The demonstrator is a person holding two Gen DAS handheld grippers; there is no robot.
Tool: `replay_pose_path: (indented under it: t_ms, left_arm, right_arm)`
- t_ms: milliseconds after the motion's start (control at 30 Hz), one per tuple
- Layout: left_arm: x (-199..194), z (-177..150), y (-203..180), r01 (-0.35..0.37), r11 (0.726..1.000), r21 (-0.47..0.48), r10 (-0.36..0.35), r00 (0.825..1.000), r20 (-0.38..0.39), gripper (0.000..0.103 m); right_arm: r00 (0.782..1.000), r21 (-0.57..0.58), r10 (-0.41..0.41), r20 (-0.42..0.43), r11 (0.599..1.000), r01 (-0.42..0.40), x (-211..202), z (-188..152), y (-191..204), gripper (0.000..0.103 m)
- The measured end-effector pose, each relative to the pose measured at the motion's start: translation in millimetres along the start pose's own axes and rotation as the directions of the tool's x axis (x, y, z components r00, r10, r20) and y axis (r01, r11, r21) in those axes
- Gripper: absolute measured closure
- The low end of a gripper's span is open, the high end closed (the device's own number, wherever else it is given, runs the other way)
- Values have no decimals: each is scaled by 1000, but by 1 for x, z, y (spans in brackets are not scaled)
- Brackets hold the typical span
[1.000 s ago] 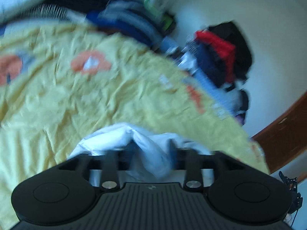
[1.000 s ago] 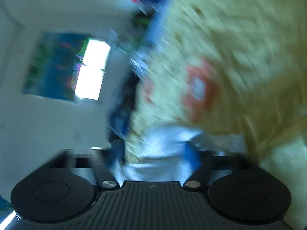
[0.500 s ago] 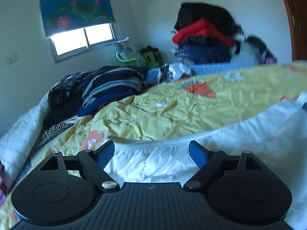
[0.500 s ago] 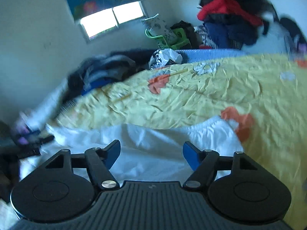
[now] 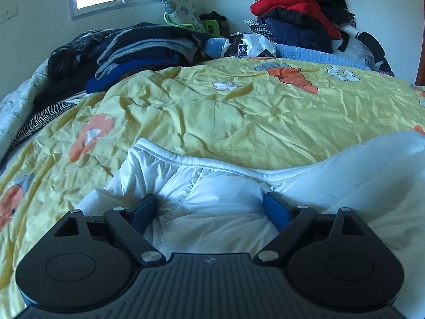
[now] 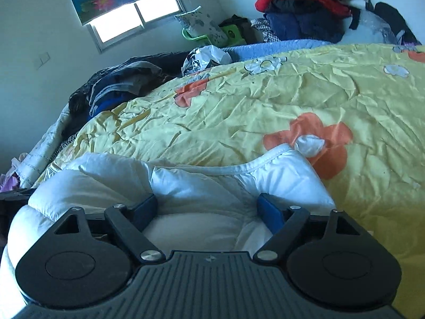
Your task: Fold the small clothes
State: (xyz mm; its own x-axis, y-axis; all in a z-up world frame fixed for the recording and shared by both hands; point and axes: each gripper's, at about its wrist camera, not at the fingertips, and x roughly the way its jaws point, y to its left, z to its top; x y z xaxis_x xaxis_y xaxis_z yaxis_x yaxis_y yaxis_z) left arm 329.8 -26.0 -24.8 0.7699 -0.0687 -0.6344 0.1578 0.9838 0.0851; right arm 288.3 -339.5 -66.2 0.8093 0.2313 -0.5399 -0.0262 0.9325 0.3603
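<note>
Both grippers, left gripper (image 5: 209, 208) and right gripper (image 6: 207, 207), have just been opening wide over the white garment (image 5: 220, 202) on the yellow quilt (image 5: 239, 111); we should smooth it flat before folding.

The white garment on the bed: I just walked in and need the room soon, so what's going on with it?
A person is folding small clothes with a hand-held tool in each hand. The white garment lies spread on the yellow flowered quilt. The left tool and the right tool are both over it with jaws open, which have just been opening; the cloth lies between them but is not pinched. Other clothes are piled at the back.
</note>
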Motion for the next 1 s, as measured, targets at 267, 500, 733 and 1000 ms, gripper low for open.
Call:
replay_pose_path:
  t_ms: [267,500,733,1000]
  left_arm:
    - [10,-1,7,44,998,-41,-43,999,6,12]
    - [5,-1,3,4,1000,-22,-4,1000,30,11]
    - [-107,-28,-12,-23,992,-121,52,968,245,12]
    - [-146,-79,-88,261,965,-8,-255,946,199,11]
  right_arm:
    - [1000,22,12,25,1000,-12,3,1,-4,18]
    - [1000,12,9,25,1000,-10,4,1,-2,16]
    - [998,186,34,52,982,-44,-32,24,-6,15]
    - [884,272,467,-29,855,-442,-38,64,62,2]
